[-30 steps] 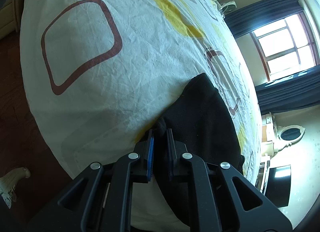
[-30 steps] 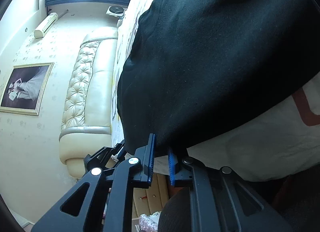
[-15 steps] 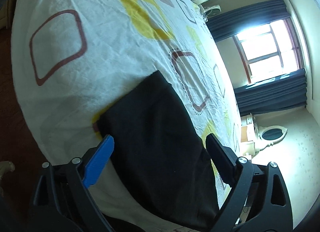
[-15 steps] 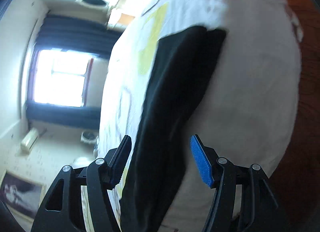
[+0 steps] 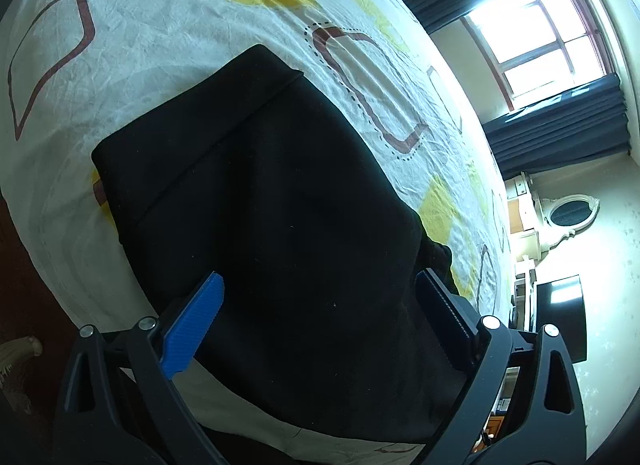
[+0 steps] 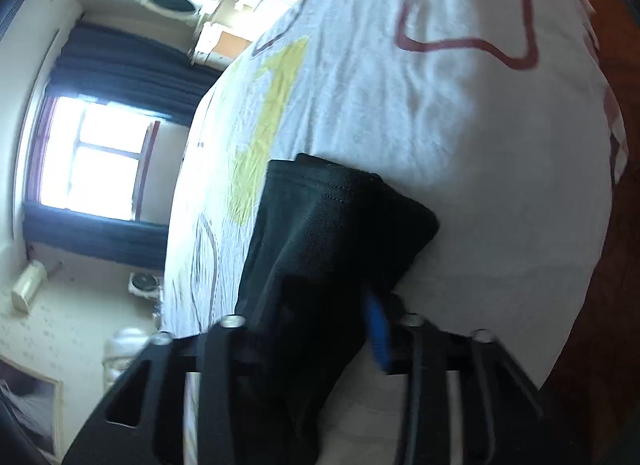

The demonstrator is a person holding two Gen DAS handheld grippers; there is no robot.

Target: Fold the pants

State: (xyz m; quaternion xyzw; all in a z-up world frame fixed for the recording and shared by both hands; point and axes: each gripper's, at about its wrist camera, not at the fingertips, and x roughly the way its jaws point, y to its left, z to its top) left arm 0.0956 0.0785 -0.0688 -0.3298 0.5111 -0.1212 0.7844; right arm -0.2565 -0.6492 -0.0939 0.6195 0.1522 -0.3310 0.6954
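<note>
The black pants (image 5: 272,201) are laid folded near the edge of the patterned bed (image 5: 168,37). The left gripper (image 5: 320,305) is spread wide above them, gripping nothing. The right gripper (image 6: 332,305) has just been closing, with the pants' cloth between its blurred jaws.

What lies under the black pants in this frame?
The black pants lie on a white patterned bedsheet; a yellow patch peeks out at their edge. Whatever else lies beneath is covered.
</note>
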